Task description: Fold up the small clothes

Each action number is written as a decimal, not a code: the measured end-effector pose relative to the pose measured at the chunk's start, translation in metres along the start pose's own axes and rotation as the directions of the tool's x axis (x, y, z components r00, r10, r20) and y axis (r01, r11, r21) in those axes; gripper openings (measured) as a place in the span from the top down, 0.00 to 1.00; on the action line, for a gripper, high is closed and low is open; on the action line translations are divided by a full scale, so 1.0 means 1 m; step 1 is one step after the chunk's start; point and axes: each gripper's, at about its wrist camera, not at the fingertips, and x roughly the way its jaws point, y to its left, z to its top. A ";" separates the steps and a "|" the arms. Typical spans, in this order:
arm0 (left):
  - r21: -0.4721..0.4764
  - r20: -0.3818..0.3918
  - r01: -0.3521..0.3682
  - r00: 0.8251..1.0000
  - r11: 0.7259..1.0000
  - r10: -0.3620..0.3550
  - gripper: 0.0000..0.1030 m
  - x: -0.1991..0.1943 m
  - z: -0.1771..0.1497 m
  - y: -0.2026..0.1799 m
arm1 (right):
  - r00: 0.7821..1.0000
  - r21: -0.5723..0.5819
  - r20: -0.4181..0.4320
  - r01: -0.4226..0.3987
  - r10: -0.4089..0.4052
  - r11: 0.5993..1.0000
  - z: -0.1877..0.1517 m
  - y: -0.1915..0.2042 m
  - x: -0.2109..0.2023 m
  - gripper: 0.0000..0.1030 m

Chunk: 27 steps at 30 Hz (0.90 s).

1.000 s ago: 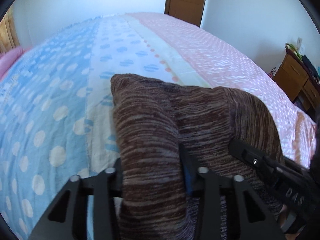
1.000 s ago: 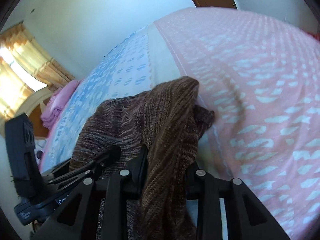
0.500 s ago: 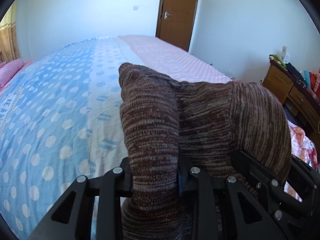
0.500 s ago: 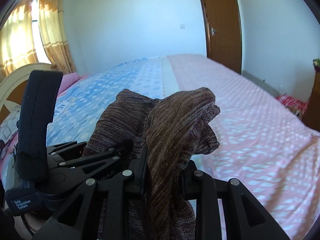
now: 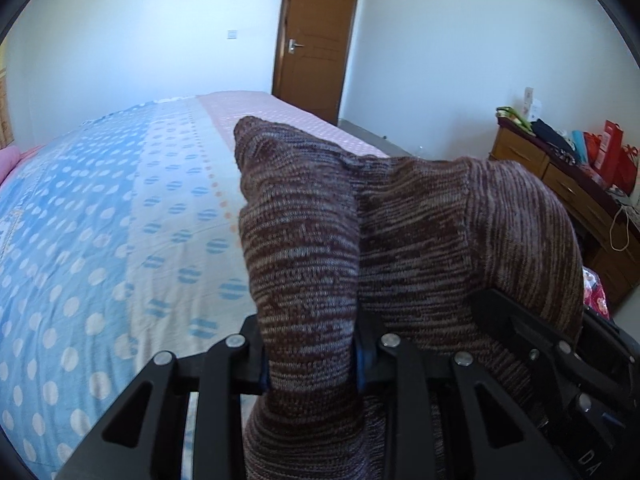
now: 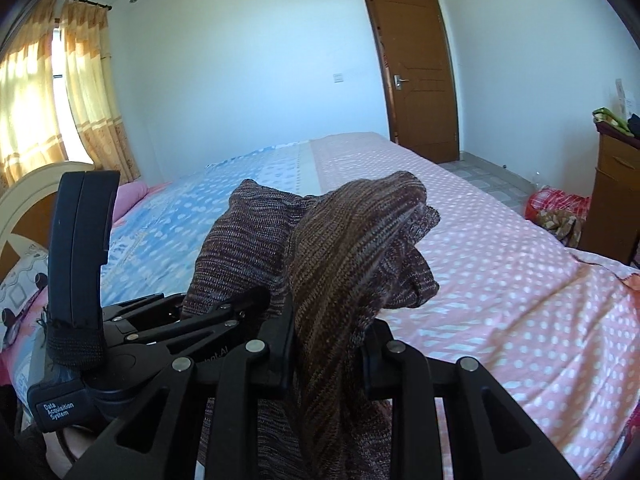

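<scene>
A brown striped knit garment (image 5: 400, 248) is held up above the bed by both grippers. My left gripper (image 5: 310, 354) is shut on its left part, the cloth bunched between the fingers. My right gripper (image 6: 328, 340) is shut on the other part (image 6: 348, 256), which drapes over the jaws. The left gripper also shows in the right wrist view (image 6: 224, 316), close to the left of the right one. The right gripper shows at the lower right of the left wrist view (image 5: 552, 360). The cloth hides the fingertips.
The bed (image 6: 500, 280) below has a pink dotted cover on the right and a blue dotted one (image 5: 88, 216) on the left. A wooden dresser (image 5: 568, 188) with clutter stands at the right. A brown door (image 6: 416, 72) and curtains (image 6: 80, 92) are behind.
Both grippers have risen and tilted up with the garment, so the bed sits lower in view and more of the room shows. Both stay shut on the cloth.
</scene>
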 end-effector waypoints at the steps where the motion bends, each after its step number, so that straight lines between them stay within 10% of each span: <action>1: 0.003 0.002 0.002 1.000 1.000 -0.002 0.71 0.000 0.001 -0.006 | 1.000 0.010 0.003 0.003 -0.003 1.000 0.001 -0.005 0.000 0.76; 27: 0.105 -0.041 0.013 0.999 0.994 -0.008 0.71 0.110 0.045 -0.080 | 0.991 0.093 -0.019 0.137 -0.135 0.986 0.036 -0.131 0.064 0.77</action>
